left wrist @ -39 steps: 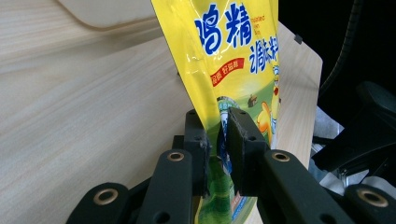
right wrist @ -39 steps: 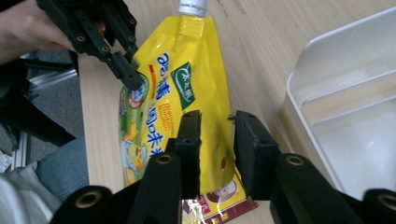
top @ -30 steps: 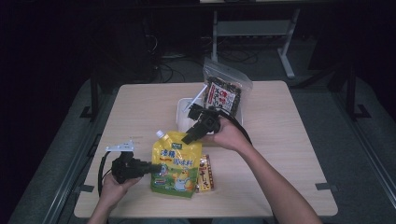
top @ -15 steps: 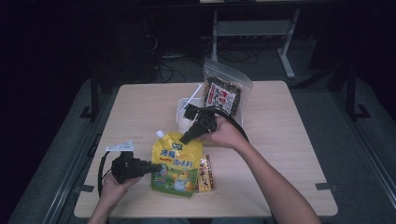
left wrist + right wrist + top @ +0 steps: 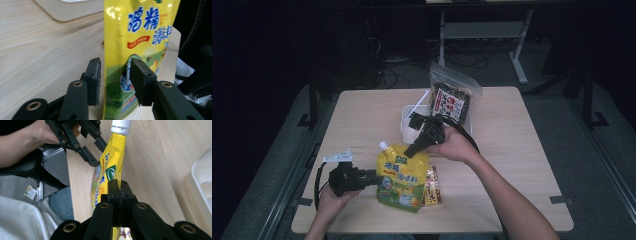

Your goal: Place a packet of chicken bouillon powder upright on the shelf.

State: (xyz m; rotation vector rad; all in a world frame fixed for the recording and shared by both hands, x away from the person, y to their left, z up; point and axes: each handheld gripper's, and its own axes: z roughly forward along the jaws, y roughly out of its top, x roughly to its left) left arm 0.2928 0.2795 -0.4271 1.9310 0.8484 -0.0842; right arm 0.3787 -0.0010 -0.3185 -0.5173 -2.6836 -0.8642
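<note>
1. My right gripper has its jaws pressed together on the upper edge of the yellow spouted pouch; in the right gripper view the pouch's edge runs straight into the closed jaws, with the white cap beyond their tips.
2. My left gripper is spread open, one jaw on each side of the pouch's lower side edge. In the left gripper view one pad lies against the printed face, while a gap is visible between the other pad and the pouch.
3. The pouch lies between my two grippers, over the near part of the desk; the gripper views show it edge-on, standing off the desk surface.
4. A small red-and-yellow packet lies flat on the desk just beside the pouch, on the side away from my left gripper.
5. Beyond my right gripper sits a white tray, and past it a clear bag of dark snacks stands upright.
6. A black cable loops from each gripper across the desk.
</note>
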